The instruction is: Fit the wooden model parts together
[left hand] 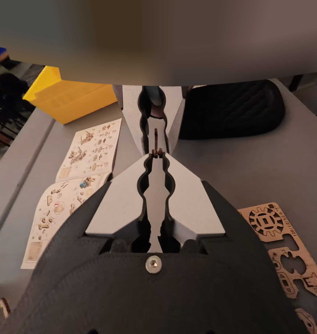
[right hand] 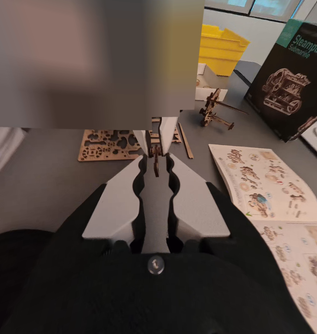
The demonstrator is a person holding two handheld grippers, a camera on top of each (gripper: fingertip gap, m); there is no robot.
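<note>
A small dark wooden part with a round hub and a long arm is held in the air between the two grippers, which face each other tip to tip. My left gripper is shut on the hub end. In the right wrist view the left gripper comes in from above, and the part's arm hangs down between my right gripper's fingers. My right gripper is open by a narrow gap and does not touch the arm. It also shows in the left wrist view.
On the grey table lie an open instruction booklet, a punched wooden parts sheet, a thin wooden stick and a partly built wooden model. A yellow bin and the dark kit box stand behind. A second parts sheet lies right. Both grippers' tips are close together, under 4 cm apart.
</note>
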